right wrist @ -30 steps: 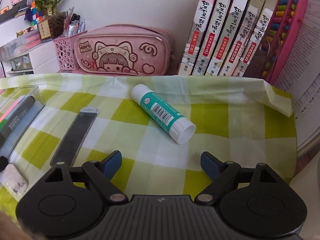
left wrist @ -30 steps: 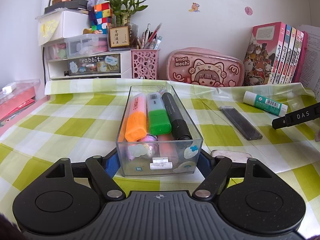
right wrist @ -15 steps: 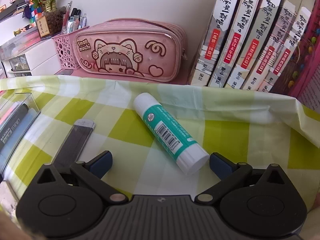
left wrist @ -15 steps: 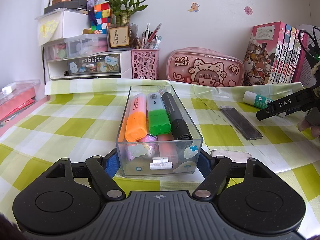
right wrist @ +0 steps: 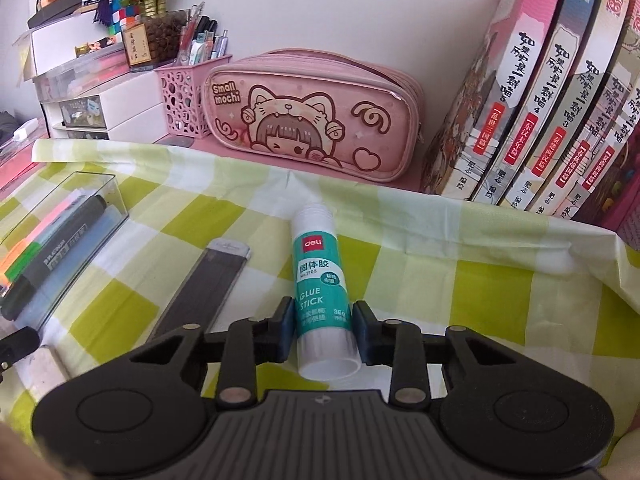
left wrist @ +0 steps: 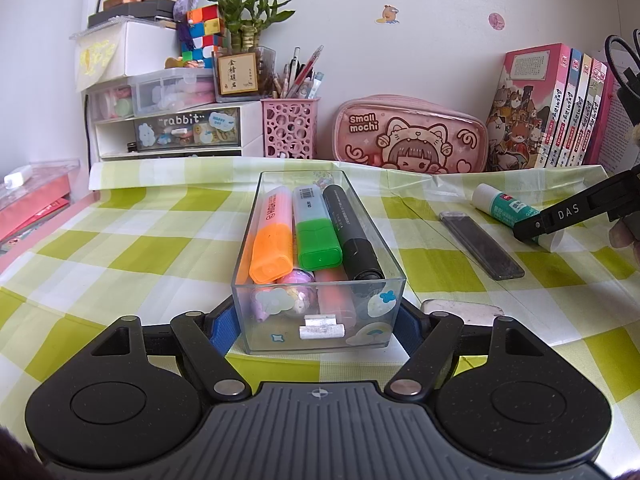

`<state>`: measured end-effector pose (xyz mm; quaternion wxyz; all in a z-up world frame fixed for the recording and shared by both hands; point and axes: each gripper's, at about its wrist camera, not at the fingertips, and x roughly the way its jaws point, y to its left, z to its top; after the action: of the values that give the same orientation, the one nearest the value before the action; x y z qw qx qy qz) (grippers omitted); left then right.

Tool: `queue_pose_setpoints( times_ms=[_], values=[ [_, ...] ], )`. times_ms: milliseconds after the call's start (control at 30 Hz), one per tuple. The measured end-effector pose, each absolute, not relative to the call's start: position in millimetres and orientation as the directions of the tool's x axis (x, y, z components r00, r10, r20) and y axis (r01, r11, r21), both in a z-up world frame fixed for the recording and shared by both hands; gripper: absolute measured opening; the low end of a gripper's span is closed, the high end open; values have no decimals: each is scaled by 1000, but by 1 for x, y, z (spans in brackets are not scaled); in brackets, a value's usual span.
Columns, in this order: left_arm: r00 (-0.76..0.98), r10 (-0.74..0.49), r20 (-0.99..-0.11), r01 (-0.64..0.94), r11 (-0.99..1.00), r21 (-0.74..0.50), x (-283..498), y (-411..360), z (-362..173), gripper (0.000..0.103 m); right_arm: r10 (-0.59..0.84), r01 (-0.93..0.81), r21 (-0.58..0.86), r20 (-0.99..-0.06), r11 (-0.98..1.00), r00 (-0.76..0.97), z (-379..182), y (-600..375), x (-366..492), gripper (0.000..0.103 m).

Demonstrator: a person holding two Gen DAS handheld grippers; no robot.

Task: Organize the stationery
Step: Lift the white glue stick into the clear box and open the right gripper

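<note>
My left gripper point(left wrist: 318, 326) is shut on the near end of a clear plastic box point(left wrist: 244, 280) that holds an orange highlighter point(left wrist: 272, 240), a green highlighter point(left wrist: 316, 232) and a black marker point(left wrist: 352, 232). The box rests on the checked cloth. My right gripper point(right wrist: 323, 328) is closed around a white and teal glue stick point(right wrist: 322, 288) that lies on the cloth, one pad against each side. The glue stick also shows in the left wrist view point(left wrist: 504, 206), partly behind a right finger point(left wrist: 568, 214).
A dark flat lead case point(right wrist: 204, 292) lies between box and glue stick. A white eraser point(left wrist: 460, 308) lies right of the box. A pink pencil case point(right wrist: 312, 116), pink pen holder point(left wrist: 290, 128), books point(right wrist: 540, 92) and drawers point(left wrist: 168, 128) line the back wall.
My right gripper moved forward over the glue stick, turned in line with it and closed its fingers on it. The left gripper and box have not moved.
</note>
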<state>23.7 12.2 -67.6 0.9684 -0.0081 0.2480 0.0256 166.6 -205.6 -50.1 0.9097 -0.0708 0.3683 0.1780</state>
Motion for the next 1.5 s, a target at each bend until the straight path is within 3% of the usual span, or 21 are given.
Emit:
queue_pose_setpoints(
  times_ms=[333,833,1067,1500],
  values=[
    [876,46,-481,-54,999,-3,24,12,-68,74,270,-326,62,-716,943,644,-46,-202,126,32],
    [876,46,-481,-54,999,-3,24,12,-68,74,448,-263,363,-754,894,481,-36,-207,122,37],
    [876,46,-481,-54,999,-2,24,12,-68,74,504,-161,491,-723,856,472,-42,-219,148,37],
    [876,46,-481,-54,999,-2,24,12,-68,74,515,-96,552,-683,829,518,-46,-221,146,32]
  ],
)
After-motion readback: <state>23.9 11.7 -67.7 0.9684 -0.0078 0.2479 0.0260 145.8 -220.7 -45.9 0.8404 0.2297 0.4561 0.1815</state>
